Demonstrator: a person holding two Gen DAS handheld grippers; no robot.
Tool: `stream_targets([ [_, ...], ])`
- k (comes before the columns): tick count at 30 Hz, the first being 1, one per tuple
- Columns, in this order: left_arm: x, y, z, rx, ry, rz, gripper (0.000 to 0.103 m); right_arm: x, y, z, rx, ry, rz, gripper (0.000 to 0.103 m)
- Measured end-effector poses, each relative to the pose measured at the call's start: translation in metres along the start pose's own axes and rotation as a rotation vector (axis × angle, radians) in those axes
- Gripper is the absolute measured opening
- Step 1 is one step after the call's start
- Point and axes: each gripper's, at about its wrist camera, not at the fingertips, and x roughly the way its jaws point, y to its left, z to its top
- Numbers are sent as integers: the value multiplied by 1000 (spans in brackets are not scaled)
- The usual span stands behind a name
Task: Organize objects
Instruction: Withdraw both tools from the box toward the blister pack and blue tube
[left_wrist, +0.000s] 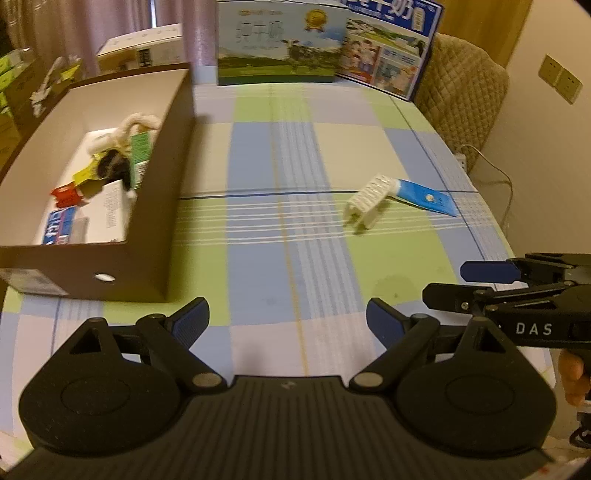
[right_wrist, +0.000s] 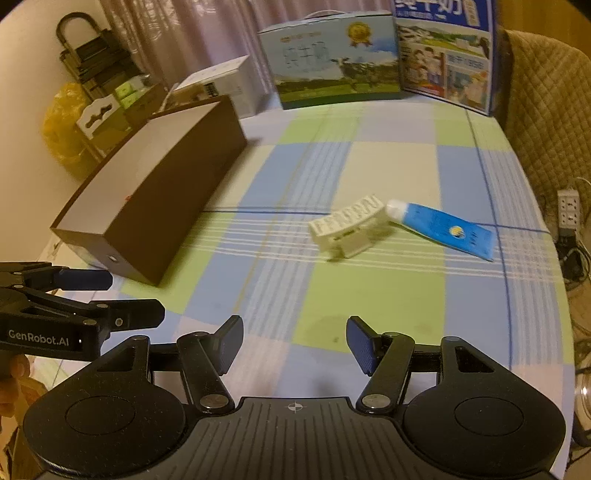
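Objects for sorting are nearly all put away: the brown box (left_wrist: 110, 206) at the left of the counter (left_wrist: 295, 177) already holds a rope toy, small cartons and packets, while two things are left out on the checked cloth, well apart from it. Behind, against the curtain, stand two printed milk cartons (left_wrist: 280, 44), not part of the job as far as I can judge.

Both grippers hang over the near edge of the counter, angled down. The left gripper (left_wrist: 288, 321) has its jaws wide apart with nothing between them. The right gripper (right_wrist: 295, 345) is also parted, less widely, and empty.

Out in front of the right gripper lies the blue tube (right_wrist: 443, 230), flat on the cloth, its white cap touching the white clip (right_wrist: 351, 229), which stands tipped on its prongs just left of it.

My guess is that one of these two is next. The risk lies in how they touch: closing on the clip could nudge the tube away, or catch both at once. The clip looks light and ribbed, so a grip off its middle may let it twist or spring out. The tube lies low, and pads coming down steeply could skid over it.
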Motion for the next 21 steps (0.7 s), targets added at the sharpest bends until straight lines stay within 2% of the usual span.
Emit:
stream_targets([
  [21,61,-62,32,162,20,-105,89,-4,-69,4,164,-23,-99,59],
])
